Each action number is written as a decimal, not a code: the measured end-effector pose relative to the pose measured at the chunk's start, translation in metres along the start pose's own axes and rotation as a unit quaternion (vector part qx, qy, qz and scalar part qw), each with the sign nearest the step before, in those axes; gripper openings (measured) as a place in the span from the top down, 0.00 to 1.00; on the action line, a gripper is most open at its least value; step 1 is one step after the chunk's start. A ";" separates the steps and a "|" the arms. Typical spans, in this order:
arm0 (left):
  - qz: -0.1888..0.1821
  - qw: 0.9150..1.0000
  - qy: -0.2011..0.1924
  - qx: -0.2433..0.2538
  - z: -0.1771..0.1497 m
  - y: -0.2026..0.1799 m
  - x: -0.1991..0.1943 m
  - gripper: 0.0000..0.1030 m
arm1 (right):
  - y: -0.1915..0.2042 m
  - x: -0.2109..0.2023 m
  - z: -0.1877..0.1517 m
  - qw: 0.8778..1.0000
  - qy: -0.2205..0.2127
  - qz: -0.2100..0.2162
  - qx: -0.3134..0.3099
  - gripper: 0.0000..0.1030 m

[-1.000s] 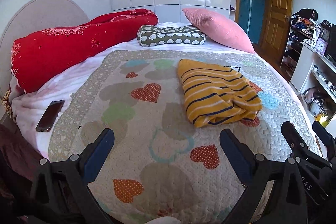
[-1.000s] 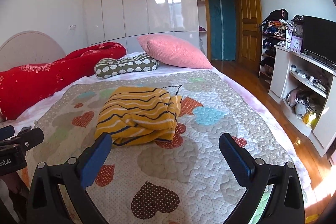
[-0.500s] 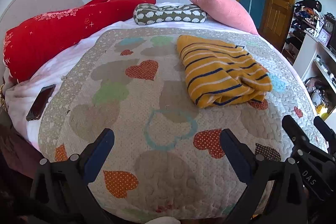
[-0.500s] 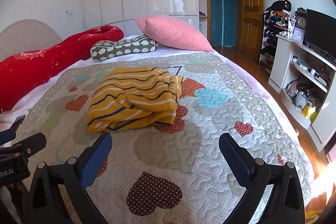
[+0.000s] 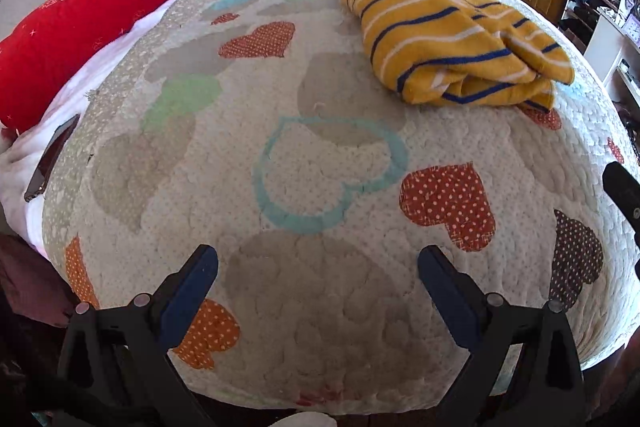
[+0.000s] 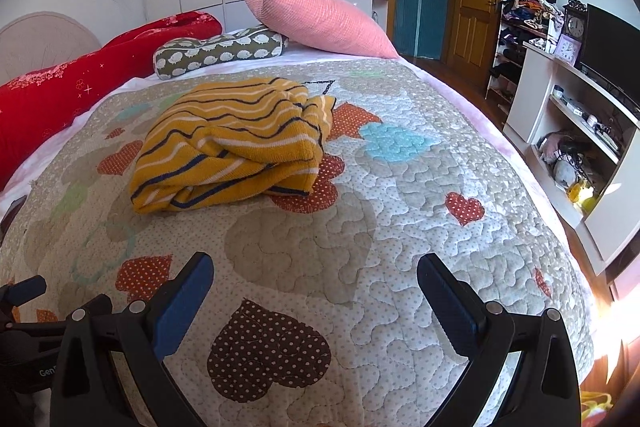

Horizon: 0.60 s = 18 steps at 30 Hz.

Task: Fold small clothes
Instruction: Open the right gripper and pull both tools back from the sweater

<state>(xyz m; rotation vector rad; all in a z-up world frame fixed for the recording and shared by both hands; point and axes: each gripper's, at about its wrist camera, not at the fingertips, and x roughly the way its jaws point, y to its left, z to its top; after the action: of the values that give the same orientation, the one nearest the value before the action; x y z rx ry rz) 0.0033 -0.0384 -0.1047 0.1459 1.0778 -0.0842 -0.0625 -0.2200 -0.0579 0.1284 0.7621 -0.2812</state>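
your left gripper [image 5: 318, 265] and right gripper [image 6: 315, 273] both gape, empty; the striped garment [image 6: 232, 143] lies bunched; grab several layers and your fold skews.

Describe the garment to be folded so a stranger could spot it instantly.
Start at the bed's heart-patterned quilt. Near its middle, short of the pink pillow, lies a bunched mustard-yellow top. It alone carries navy and white stripes; everything nearby is bedding.
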 end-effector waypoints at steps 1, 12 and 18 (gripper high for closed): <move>-0.003 1.000 0.004 -0.005 -0.001 0.000 0.002 0.03 | -0.001 0.001 -0.001 1.000 0.002 -0.002 0.000 0.00; -0.028 0.999 0.001 -0.024 -0.007 0.006 0.009 0.02 | -0.007 0.012 0.003 1.000 0.013 -0.007 0.008 0.00; -0.036 0.999 -0.019 -0.036 -0.013 0.008 0.008 0.00 | -0.014 0.014 0.007 1.000 0.009 -0.014 0.009 0.00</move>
<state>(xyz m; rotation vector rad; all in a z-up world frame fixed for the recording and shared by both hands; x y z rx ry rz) -0.0029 -0.0283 -0.1175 0.0405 1.0470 -0.1115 -0.0523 -0.2373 -0.0622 0.1376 0.7807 -0.3143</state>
